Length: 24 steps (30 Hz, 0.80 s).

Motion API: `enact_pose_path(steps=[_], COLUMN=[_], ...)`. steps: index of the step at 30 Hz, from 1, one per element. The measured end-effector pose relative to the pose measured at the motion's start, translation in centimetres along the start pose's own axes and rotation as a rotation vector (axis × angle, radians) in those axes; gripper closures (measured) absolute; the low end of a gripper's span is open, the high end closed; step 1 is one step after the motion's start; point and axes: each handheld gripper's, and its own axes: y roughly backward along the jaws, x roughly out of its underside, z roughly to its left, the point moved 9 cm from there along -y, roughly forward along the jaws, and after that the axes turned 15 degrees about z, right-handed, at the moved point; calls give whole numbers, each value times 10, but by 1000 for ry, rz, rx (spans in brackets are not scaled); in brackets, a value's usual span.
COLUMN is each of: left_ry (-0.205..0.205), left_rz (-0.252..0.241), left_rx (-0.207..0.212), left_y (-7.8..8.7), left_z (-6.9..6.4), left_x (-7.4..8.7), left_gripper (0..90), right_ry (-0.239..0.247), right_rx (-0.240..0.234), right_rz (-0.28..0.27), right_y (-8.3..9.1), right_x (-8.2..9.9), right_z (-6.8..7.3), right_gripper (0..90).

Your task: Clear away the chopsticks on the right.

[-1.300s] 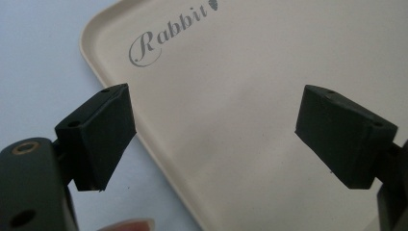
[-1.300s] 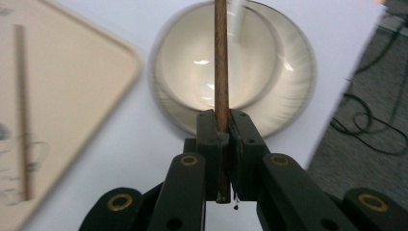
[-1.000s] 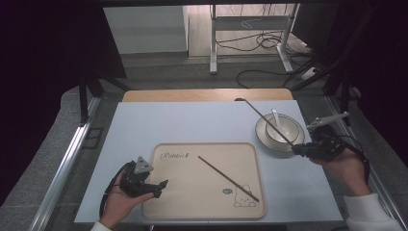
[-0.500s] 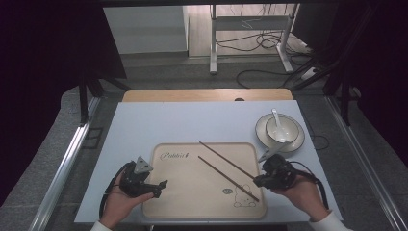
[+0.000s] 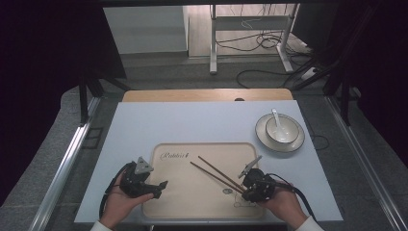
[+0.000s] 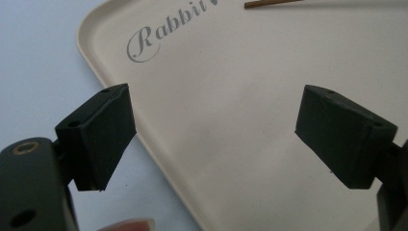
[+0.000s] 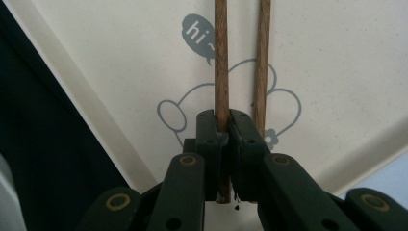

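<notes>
Right gripper [image 5: 251,186] fingers clamp one chopstick [image 7: 221,62]; its twin [image 7: 261,62] lies just beside, toward three o'clock. Left gripper [image 5: 150,185], fingers apart, sits at the tray's [image 5: 192,211] nine o'clock. A bowl [image 5: 281,131] stands at two o'clock on the worktop [image 5: 192,120].

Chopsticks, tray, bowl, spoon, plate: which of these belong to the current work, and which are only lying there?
In use:
- held chopstick, in the right gripper
- second chopstick
- tray

Lying about:
- bowl
- spoon
- plate

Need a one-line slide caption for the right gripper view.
Right gripper shut on one brown wooden chopstick, its twin alongside on the cream rabbit-print tray.
</notes>
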Motion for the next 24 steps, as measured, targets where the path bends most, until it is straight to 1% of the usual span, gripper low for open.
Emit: enact_pose_path(steps=[3,5,7,9,12,14,16,17,19,21,24], left_ry=[0,-1,2,0,5,7,7,6,5,8,15], left_rz=[2,2,1,0,-4,-4,-6,-7,-9,-12,-14], left_rx=[-2,0,-1,-3,-5,-7,-8,-8,-10,-11,-12], left_y=[0,0,0,1,1,2,2,2,3,4,5], left_z=[0,0,0,1,2,3,2,2,2,3,4], left_x=[0,1,1,1,1,1,1,1,0,0,1], left_gripper=[138,138,138,138,138,138,138,138,138,138,138], right_ry=[10,28,38,54,71,76,79,86,88,101,119], right_rx=[17,31,34,44,49,42,5,-17,-62,-88,-150], right_rz=[3,5,-3,-14,-84,-152,-204,-230,-246,-257,-265], right_y=[-1,-2,-2,1,14,24,31,34,34,32,26], right_x=[1,2,1,1,-7,-17,-28,-35,-49,-66,-92], right_z=[1,0,1,2,5,9,12,13,17,19,21], right_gripper=[822,779,757,711,606,540,502,502,514,571,701])
